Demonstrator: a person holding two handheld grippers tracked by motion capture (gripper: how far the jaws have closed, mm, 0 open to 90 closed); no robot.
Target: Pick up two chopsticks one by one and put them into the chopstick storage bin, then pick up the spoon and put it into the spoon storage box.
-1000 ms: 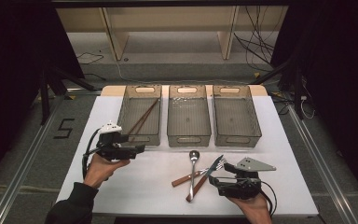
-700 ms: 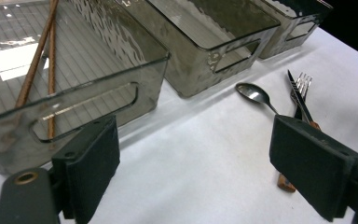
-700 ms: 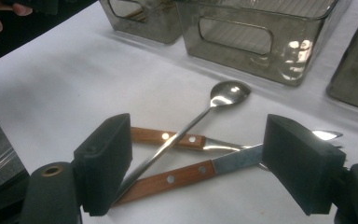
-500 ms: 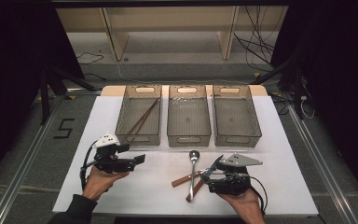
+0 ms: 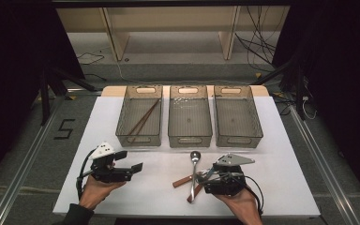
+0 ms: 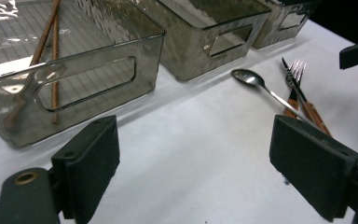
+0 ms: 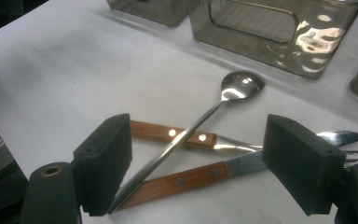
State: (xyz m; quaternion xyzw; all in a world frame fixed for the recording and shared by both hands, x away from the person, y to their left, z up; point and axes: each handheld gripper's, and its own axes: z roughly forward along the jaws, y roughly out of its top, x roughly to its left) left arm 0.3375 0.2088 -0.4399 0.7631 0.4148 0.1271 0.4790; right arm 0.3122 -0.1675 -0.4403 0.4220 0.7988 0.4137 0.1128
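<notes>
Spoon [image 5: 194,171] bowl twd bins, lengthwise.

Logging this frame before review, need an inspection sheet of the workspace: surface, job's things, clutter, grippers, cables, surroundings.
Surface: white table, bare apart from the items below.
Job's things: spoon, fork and knife lie crossed in a pile near the front edge. Three clear bins at the back; left bin holds chopsticks, middle bin and right bin look empty.
Clutter: nothing seen.
Grippers: left gripper open, over bare table. Right gripper open, jaws either side of the cutlery pile, nothing gripped.
Cables: one trails from each gripper; loose cables on the floor behind.
Surroundings: wooden shelf legs, floor mark "5", dark curtains at the sides.
</notes>
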